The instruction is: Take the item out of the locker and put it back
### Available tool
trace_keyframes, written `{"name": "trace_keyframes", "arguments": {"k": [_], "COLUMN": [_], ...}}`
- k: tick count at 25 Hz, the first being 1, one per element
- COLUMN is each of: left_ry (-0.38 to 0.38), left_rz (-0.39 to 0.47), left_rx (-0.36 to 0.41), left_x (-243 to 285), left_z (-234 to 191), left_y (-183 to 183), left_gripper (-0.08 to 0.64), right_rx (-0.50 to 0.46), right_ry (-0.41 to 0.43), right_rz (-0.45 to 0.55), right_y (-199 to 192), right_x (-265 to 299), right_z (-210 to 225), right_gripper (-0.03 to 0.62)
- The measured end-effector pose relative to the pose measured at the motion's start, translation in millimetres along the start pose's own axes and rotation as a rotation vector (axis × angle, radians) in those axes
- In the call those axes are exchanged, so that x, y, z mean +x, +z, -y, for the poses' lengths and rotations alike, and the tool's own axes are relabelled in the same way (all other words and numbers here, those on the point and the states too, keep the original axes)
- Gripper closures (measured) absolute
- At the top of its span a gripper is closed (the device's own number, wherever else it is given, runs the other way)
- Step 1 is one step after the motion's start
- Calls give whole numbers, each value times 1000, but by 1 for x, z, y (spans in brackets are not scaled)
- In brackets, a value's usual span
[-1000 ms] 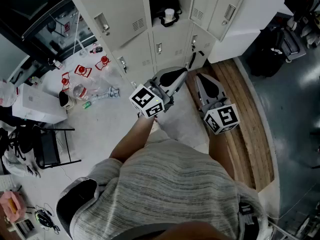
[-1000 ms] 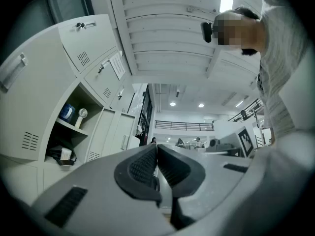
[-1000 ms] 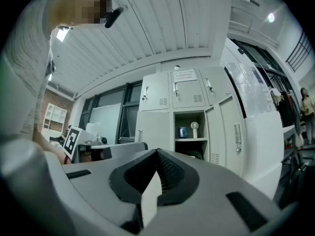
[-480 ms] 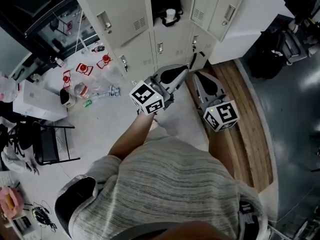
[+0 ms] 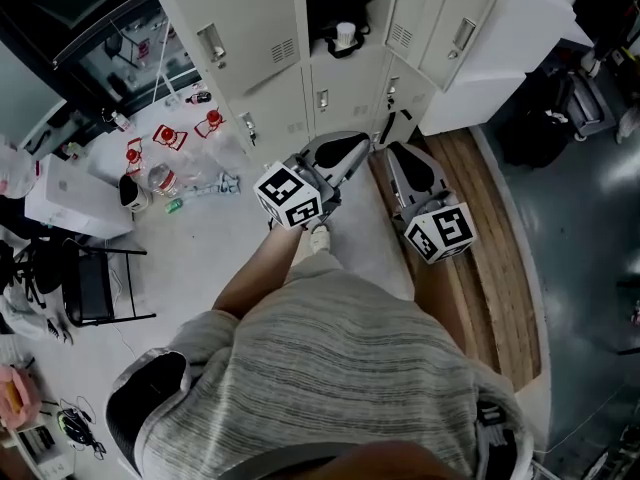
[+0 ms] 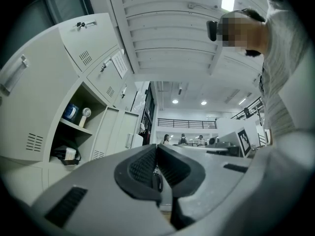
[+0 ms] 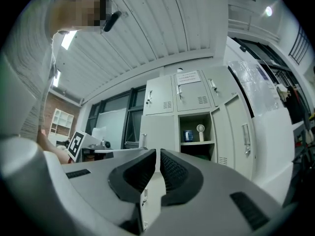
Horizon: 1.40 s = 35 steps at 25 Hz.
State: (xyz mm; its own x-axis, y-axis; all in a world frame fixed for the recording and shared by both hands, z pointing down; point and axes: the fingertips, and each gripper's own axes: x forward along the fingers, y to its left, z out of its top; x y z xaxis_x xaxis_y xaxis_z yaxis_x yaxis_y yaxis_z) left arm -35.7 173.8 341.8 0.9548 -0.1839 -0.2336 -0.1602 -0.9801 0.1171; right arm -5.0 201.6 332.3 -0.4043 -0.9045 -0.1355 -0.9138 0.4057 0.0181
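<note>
The step in hand reads as the approach: nothing has been lifted out yet. The left gripper (image 6: 156, 150) has its jaws pressed together with nothing between them. The right gripper (image 7: 158, 156) is likewise closed and empty. In the head view both sit side by side at frame centre. They point toward the locker (image 5: 340, 78) along the top edge and are well apart from it.

One compartment stands open, at centre right of the right gripper view. On its shelf (image 7: 197, 143) a small white fan (image 7: 200, 130) stands upright just beside a blue cup (image 7: 187, 135). Below the shelf, at the lower left of the left gripper view, lies a dark bag (image 6: 66, 154) with something white in it. Which of these is the item meant I cannot tell; all of them are inside the compartment.

The next move calls for one gripper to spread its jaws and go forward into the opening. It then has to line up on the chosen thing before closing. If that is the fan, the jaws need to come in squarely, since the cup stands so close and the fan looks easy to tip.
</note>
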Motion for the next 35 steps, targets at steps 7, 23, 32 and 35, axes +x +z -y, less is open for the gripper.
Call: {"name": "trace_keyframes", "arguments": {"k": [7, 23, 32, 35], "left_ry": [9, 43, 64, 77], "left_rz": [33, 20, 36, 37], "left_rx": [5, -14, -33, -37], "left_x": [26, 78, 72, 71], "left_z": [-51, -209, -277, -285], "left_y": [-7, -4, -6, -10], "left_gripper": [552, 552, 552, 552], "right_rx": [-28, 44, 46, 52], "right_ry": [20, 45, 12, 18], "right_rz": [-34, -78, -119, -149], "right_y": [-17, -42, -65, -76], "right_x": [43, 181, 247, 258], "right_z": [32, 131, 164, 172], "right_gripper": [565, 468, 416, 385]}}
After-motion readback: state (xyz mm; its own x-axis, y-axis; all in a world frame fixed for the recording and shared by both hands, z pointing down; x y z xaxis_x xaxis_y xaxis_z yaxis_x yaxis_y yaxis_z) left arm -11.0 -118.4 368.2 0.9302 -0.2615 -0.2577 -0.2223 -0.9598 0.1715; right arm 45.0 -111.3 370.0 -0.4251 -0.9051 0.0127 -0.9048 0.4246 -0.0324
